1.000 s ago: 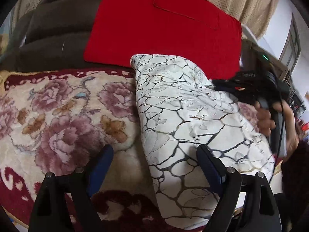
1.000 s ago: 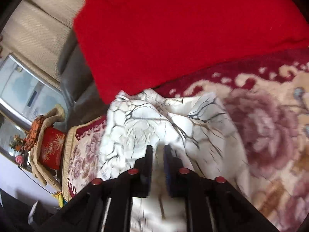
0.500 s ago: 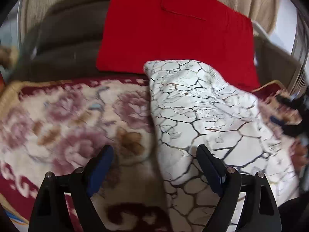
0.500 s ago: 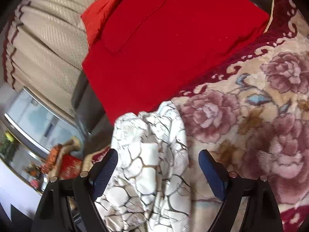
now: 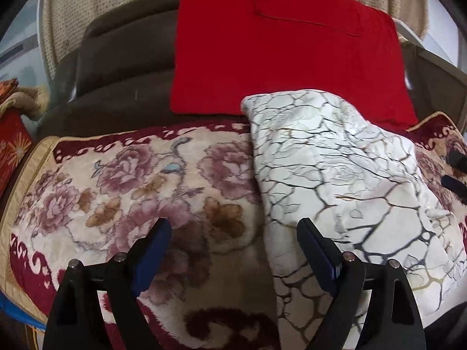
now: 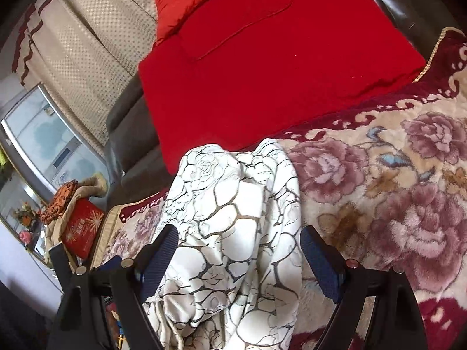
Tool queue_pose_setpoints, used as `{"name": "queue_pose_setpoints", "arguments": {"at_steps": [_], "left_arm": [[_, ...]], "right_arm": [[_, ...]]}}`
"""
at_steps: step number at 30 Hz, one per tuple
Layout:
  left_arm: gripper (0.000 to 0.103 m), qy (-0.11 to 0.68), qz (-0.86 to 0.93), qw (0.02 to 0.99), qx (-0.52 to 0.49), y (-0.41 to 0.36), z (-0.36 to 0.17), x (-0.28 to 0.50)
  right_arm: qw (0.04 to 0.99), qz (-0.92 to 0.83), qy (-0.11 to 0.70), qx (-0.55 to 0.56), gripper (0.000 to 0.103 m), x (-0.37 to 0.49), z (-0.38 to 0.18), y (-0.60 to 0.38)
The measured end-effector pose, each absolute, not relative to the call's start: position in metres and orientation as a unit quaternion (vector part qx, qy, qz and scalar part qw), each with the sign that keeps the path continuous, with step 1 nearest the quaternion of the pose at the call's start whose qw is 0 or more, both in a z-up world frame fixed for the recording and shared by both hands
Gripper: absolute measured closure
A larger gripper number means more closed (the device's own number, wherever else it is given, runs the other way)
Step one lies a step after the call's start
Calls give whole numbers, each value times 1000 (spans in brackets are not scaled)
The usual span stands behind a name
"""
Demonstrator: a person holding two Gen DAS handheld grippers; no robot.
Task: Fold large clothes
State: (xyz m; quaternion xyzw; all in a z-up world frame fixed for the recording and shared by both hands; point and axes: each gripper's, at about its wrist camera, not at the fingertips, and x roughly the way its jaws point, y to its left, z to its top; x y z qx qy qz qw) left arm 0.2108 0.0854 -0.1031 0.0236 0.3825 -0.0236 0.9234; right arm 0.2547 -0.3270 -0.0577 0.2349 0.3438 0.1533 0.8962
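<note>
White crackle-print garment (image 5: 344, 180) lies bunched just ahead of both tongs; left gripper (image 5: 233, 250) and right gripper (image 6: 239, 250) gape wide, holding nothing. Pinching one loose layer could undo the fold.

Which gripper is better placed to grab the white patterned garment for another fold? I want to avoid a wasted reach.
Probably the right. The right gripper is open with the white patterned garment lying between its fingers; the left gripper is open mostly over the floral blanket, at the garment's edge.
</note>
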Motion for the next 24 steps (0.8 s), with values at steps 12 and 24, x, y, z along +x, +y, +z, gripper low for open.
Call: {"name": "queue_pose_setpoints", "arguments": {"at_steps": [12,24], "left_arm": [[15,414,-45,909,-28,99,-113,222],[15,438,-153,878,-121,101,-121,241]], "right_arm": [[849,158,385,325,15,274,-95,-365],[799,204,417,382,14,297,-136,-363]]}}
